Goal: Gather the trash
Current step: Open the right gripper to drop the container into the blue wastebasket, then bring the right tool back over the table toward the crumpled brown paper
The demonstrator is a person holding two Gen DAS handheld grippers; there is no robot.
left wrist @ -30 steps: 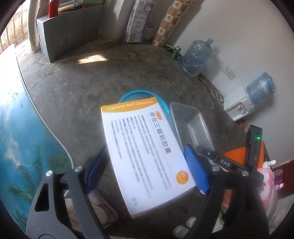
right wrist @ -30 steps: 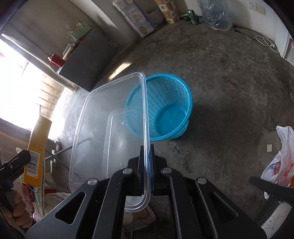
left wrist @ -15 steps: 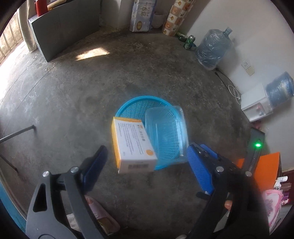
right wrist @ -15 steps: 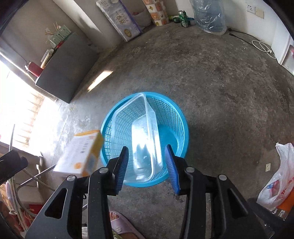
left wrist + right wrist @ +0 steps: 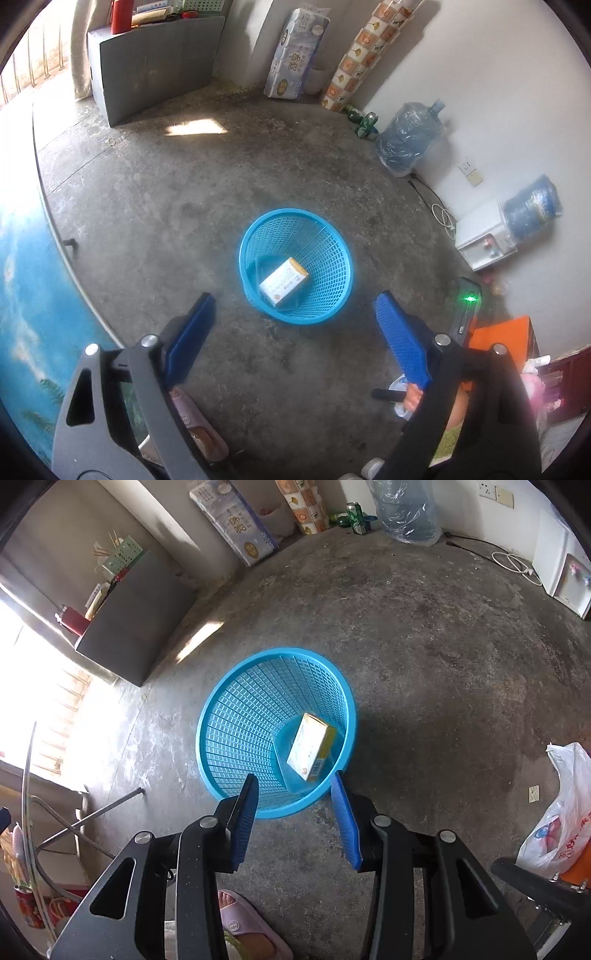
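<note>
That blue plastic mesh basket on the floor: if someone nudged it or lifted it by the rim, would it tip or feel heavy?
The blue plastic mesh basket is probably light: its walls are thin open lattice. It flares wider at the rim than at the base, so a push near the top might tip it. On the bare concrete floor it would likely slide.

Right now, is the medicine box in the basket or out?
In: the medicine box lies at the bottom of the blue basket, inside its rim.

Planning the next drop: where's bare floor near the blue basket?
Bare concrete all round the blue basket, widest between it and the water jug. Crowded: back wall by the tissue pack, and near the plastic bag.
</note>
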